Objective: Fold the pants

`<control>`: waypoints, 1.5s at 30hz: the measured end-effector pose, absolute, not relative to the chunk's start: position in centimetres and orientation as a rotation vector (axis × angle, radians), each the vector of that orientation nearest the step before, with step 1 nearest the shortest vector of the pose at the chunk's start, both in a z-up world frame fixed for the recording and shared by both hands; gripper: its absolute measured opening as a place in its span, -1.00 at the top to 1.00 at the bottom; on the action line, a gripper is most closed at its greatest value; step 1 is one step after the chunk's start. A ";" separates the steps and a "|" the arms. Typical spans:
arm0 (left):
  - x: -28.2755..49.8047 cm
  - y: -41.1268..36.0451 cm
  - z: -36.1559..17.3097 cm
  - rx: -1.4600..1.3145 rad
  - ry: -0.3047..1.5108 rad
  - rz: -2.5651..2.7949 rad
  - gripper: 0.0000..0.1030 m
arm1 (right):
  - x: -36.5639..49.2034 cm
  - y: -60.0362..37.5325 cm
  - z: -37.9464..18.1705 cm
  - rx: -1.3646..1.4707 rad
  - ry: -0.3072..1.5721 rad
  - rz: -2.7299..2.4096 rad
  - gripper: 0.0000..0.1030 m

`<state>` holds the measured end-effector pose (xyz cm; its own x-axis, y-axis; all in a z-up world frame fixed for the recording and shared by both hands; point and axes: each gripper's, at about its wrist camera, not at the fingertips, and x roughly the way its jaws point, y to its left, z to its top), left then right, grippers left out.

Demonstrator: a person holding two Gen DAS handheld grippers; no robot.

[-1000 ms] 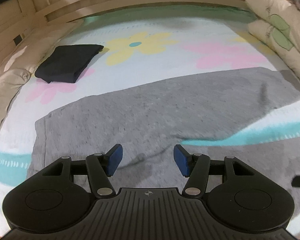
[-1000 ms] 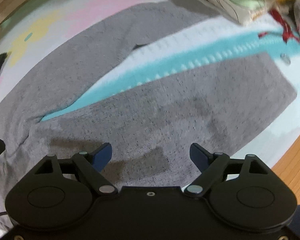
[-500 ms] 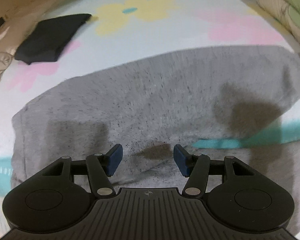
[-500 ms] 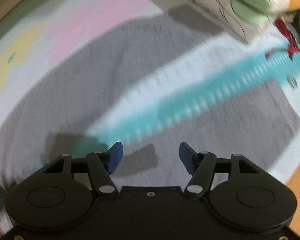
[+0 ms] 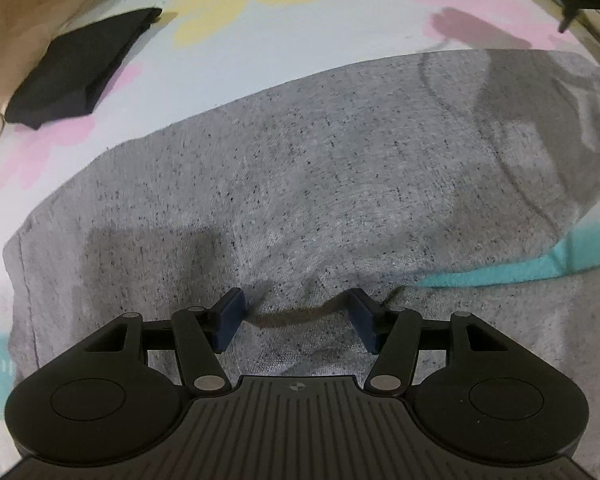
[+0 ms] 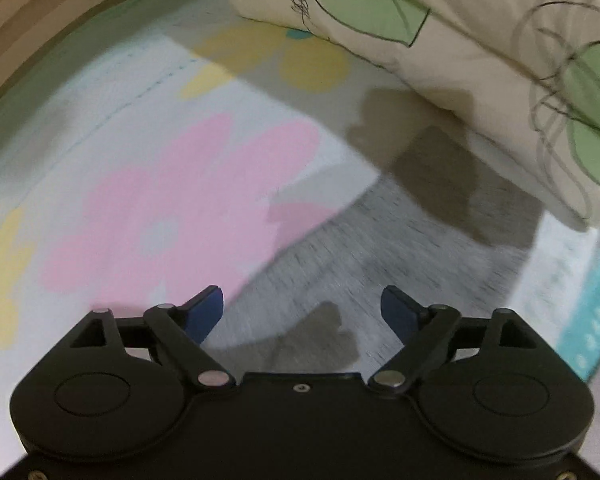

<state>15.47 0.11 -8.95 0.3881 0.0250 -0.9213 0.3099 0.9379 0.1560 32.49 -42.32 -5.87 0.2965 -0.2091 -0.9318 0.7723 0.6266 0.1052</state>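
Pants [image 5: 320,168] of speckled grey lie spread flat across the flowered sheet [image 5: 300,40], a small ridge of cloth bunched between the parted blue pads of the left gripper [image 5: 296,320], whose jaws are opening. Over the far leg end near the pillow [image 6: 480,60], the right gripper [image 6: 302,316] hovers empty, jaws opening. Closing on that ridge may catch only the top layer, so the fold drags crooked.

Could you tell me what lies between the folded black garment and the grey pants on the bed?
Only bare flowered sheet, in the left wrist view: the folded black garment lies apart from the grey pants, nothing between them.
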 end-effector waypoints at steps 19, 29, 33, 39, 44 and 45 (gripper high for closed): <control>19.2 2.9 -3.9 -0.035 1.079 -0.171 -0.07 | 23.5 -45.8 -8.4 0.757 1.163 -0.591 0.80; 25.1 3.3 -6.4 -0.230 1.140 -0.091 -0.07 | 20.5 -44.7 -8.6 0.754 1.137 -0.554 0.80; 26.6 3.6 -7.8 -0.333 1.156 -0.068 -0.07 | 21.1 -44.2 -8.1 0.742 1.124 -0.545 0.79; 28.9 3.0 -9.4 -0.377 1.192 -0.038 -0.04 | 20.7 -44.0 -8.3 0.747 1.130 -0.540 0.79; 29.4 2.4 -9.5 -0.334 1.201 0.032 0.92 | 20.9 -43.7 -8.3 0.726 1.121 -0.534 0.79; 28.8 2.2 -8.7 -0.311 1.184 0.026 0.92 | 20.9 -43.6 -8.2 0.724 1.119 -0.530 0.79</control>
<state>28.83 2.18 -8.71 0.3821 -0.1421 -0.9131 -0.1822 0.9571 -0.2252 20.93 -43.59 -8.23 0.3558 -0.0262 -0.9342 0.7064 0.6620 0.2505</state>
